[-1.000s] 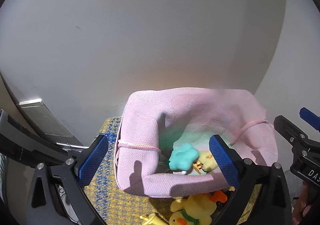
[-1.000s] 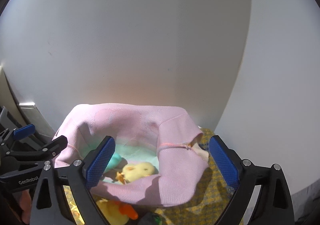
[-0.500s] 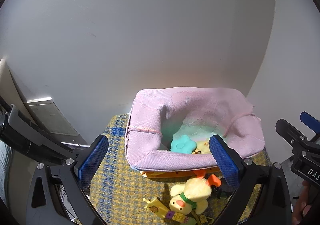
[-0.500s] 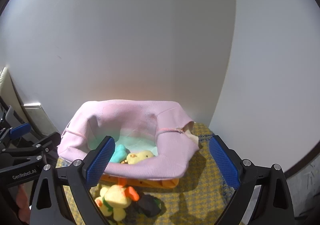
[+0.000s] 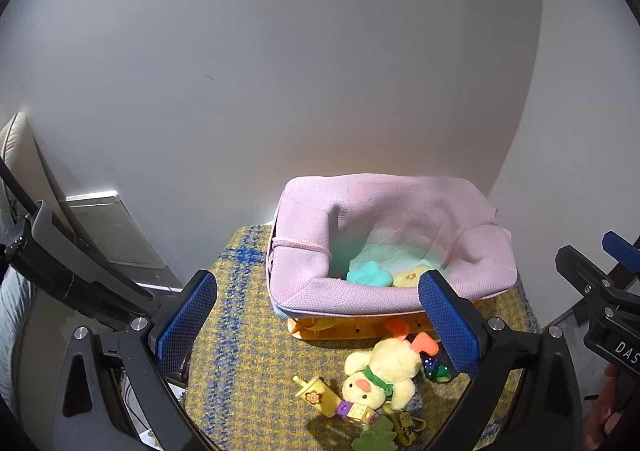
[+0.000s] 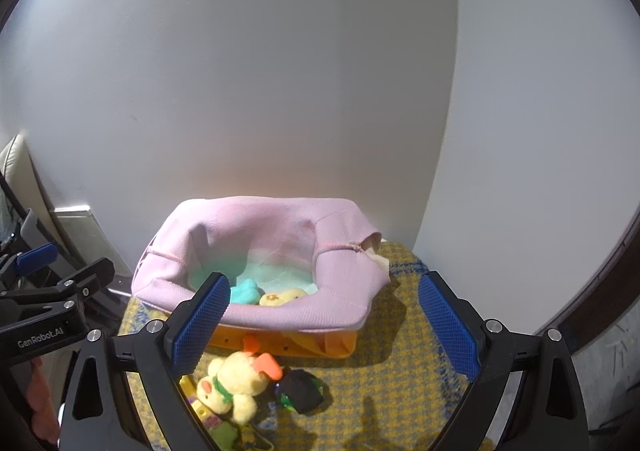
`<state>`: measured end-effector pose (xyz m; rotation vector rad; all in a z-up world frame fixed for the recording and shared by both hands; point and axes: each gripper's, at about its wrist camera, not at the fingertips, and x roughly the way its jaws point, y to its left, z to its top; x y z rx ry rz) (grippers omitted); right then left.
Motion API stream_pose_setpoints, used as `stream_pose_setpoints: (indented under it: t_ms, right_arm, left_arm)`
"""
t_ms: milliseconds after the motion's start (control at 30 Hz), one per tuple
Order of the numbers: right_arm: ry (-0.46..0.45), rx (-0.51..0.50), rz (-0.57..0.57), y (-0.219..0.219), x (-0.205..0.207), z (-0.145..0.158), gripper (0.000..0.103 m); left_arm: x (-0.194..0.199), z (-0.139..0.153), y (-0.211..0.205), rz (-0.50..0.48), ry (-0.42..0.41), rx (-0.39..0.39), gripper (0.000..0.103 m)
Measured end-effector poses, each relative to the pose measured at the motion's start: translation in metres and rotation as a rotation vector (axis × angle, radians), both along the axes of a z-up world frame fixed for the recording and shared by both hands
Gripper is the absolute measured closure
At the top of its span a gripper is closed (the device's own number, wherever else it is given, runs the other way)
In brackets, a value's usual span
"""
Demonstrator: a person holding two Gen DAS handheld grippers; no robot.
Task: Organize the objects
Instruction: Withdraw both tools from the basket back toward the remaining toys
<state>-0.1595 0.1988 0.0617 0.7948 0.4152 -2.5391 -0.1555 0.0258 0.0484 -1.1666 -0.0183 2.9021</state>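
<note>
Partly done, by the look of it: teal star toy (image 5: 369, 272) and small yellow toy (image 5: 412, 275) already inside pink fabric bin (image 5: 384, 251). Left outside, just in front of bin: plush duck (image 5: 382, 371), yellow cup charm (image 5: 316, 395), dark trinket (image 6: 302, 391) (details unclear). Left gripper (image 5: 316, 325) and right gripper (image 6: 322, 327) spread wide, fingers holding nothing.

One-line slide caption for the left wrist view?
Open left gripper faces a pink basket holding two toys, plush duck lying outside.
</note>
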Motion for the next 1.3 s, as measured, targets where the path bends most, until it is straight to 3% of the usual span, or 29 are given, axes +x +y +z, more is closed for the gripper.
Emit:
stream_pose_setpoints:
  t_ms: [567,1300]
  right_arm:
    - [-0.030,0.020,-0.007,0.022,0.027,-0.025,0.008]
    - [-0.075,0.068,-0.053,0.056,0.046,-0.093,0.008]
  left_arm:
    - [0.038,-0.025,0.003,0.014,-0.027,0.000,0.000]
    - [0.076,-0.096,0.021,0.003,-0.086,0.010,0.000]
